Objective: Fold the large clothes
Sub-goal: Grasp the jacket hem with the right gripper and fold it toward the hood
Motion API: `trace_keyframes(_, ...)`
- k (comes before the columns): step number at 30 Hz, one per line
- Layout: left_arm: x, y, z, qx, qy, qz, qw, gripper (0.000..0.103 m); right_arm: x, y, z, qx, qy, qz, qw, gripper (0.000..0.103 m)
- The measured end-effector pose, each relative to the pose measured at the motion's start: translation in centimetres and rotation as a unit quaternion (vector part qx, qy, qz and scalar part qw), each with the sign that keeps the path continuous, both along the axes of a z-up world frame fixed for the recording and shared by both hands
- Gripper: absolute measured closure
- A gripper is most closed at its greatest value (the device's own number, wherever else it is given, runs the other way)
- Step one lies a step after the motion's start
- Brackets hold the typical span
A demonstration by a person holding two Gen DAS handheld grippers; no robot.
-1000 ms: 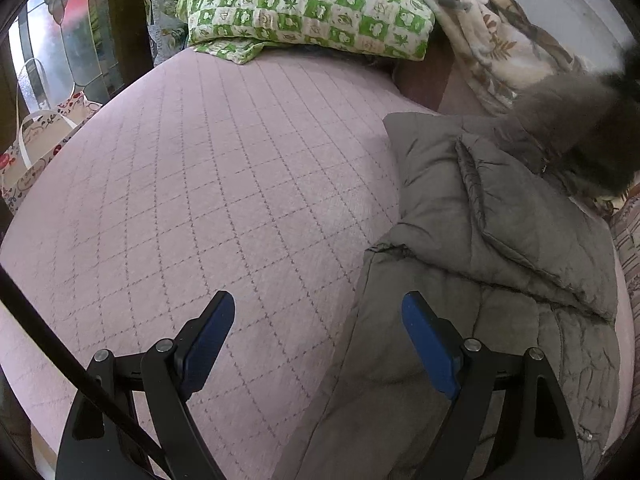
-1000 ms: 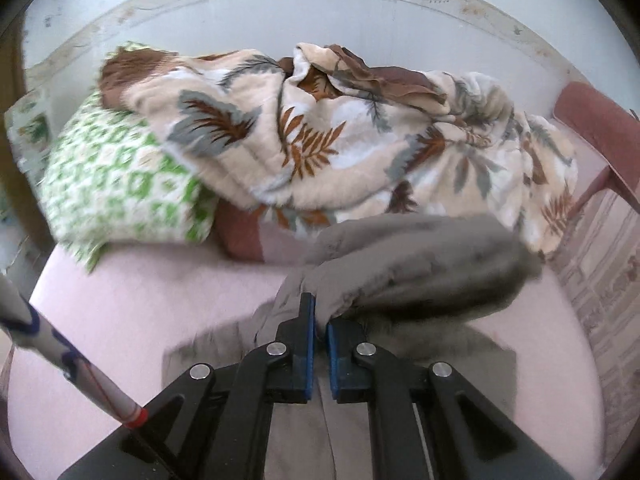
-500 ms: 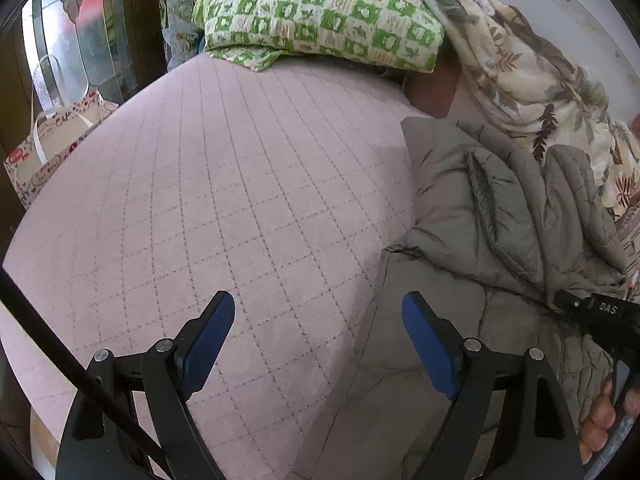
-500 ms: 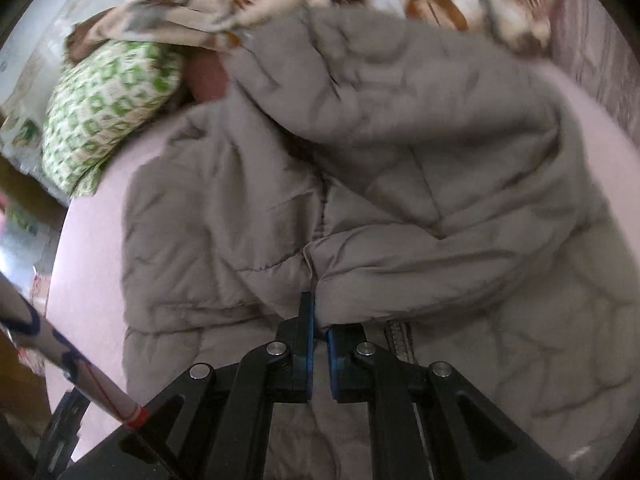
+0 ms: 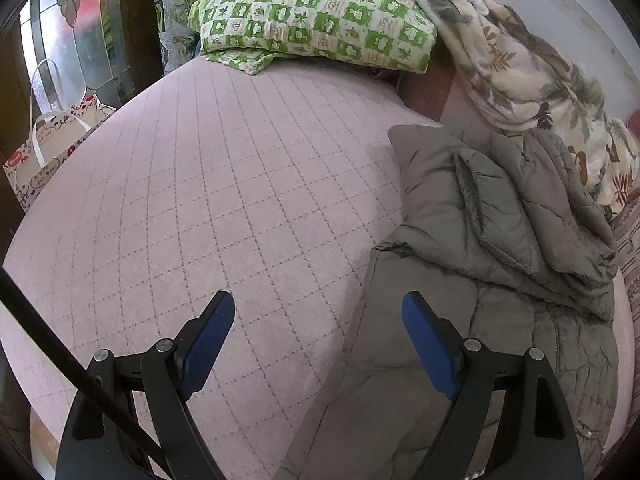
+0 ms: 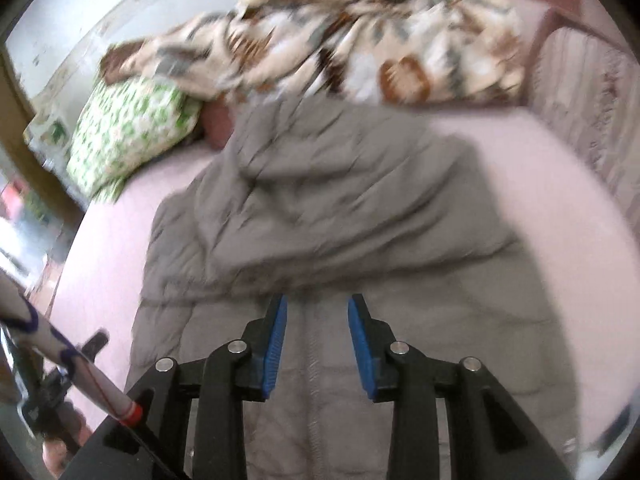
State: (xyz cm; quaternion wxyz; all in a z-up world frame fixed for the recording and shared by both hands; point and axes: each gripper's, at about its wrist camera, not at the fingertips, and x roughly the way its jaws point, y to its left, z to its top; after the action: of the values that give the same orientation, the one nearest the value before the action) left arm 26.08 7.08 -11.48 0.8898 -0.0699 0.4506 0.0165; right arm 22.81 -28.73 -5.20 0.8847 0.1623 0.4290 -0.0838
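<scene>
A grey quilted coat (image 6: 320, 240) lies on a pink quilted bed (image 5: 220, 200), its upper part folded down over the body, likely a first fold to shorten it. The right hand-held gripper (image 6: 317, 344) hovers above the coat's centre seam, fingers spread and holding nothing. The left hand-held gripper (image 5: 318, 340), also spread wide and empty, straddles the coat's near edge, seemingly ready for the next grasp. A green checked pillow (image 5: 316, 12) and leaf-print blanket (image 6: 360, 44) sit beyond.

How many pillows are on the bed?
1. A green-and-white checked pillow lies at the head of the pink bed, beside the leaf-print blanket heaped along the wall. That blanket could be hiding another.
</scene>
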Motion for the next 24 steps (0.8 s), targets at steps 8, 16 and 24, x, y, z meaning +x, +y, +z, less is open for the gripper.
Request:
trace_keyframes(8, 0.1, -0.8, 0.0, 0.025, -0.004, -0.005, 0.9997, 0.018, 8.4, -1.8, 1.0, -0.057, -0.01, -0.072, 0.996, 0.069)
trace_keyframes(16, 0.6, -0.5, 0.0, 0.023, -0.001, -0.006, 0.9997, 0.018, 11.3, 0.5, -9.9, -0.007, 0.133, -0.01, 0.991, 0.069)
trace_keyframes(24, 0.2, 0.4, 0.3, 0.012, -0.001, 0.007, 0.9999, 0.018, 8.8, 2.0, -4.5, -0.068, 0.062, -0.017, 0.996, 0.069)
